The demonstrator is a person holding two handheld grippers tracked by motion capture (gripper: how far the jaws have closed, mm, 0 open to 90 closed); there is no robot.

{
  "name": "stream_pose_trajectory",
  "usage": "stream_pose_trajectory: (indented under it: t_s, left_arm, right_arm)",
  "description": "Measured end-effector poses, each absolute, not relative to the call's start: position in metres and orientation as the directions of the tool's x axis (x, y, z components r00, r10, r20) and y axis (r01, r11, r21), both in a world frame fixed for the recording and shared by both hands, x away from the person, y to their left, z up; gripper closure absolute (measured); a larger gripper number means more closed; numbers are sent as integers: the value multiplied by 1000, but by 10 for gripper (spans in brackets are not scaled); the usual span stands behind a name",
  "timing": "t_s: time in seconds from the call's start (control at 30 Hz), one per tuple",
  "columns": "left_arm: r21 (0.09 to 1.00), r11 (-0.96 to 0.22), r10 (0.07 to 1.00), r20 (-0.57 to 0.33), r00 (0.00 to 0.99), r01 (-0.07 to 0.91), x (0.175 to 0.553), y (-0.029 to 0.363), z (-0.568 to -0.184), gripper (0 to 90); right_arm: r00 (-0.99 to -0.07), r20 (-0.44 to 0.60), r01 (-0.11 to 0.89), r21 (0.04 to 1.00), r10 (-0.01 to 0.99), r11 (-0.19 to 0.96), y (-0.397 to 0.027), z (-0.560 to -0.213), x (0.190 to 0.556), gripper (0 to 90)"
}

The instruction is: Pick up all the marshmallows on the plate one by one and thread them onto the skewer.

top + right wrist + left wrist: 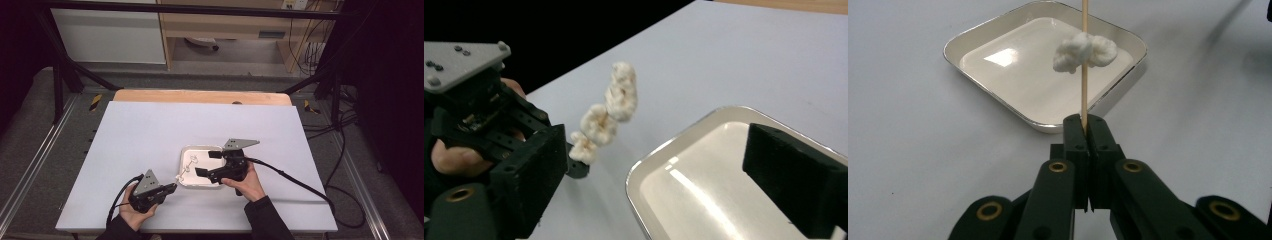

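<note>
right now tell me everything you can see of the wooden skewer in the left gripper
The wooden skewer is a thin, pale, straight stick, clamped at its lower end between the shut jaws of the left gripper. It juts out over the near edge of the white square tray. Lumpy white puffed pieces are threaded along it, stacked in a row. In the left gripper view its far end runs out of frame. Nothing else touches it.

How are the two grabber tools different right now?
The left gripper is shut on a skewer with white puffs; the right gripper is open and holds nothing. The left gripper sits beside the tray; the right hangs over it. Both are black.
</note>
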State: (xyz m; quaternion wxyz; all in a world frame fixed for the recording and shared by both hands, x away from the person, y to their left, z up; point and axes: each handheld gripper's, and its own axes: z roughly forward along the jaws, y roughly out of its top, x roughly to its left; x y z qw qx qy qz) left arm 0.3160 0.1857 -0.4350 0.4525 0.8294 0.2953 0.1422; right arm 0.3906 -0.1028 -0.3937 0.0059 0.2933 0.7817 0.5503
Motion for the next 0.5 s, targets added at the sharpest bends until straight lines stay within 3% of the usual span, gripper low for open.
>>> stream_pose_trajectory:
  t_s: [0.5]
  left_arm:
    - [819, -387, 652, -81, 754, 423, 323, 184, -426, 885]
  right_arm:
    - [-758, 177, 465, 821, 628, 330, -164, -418, 384, 13]
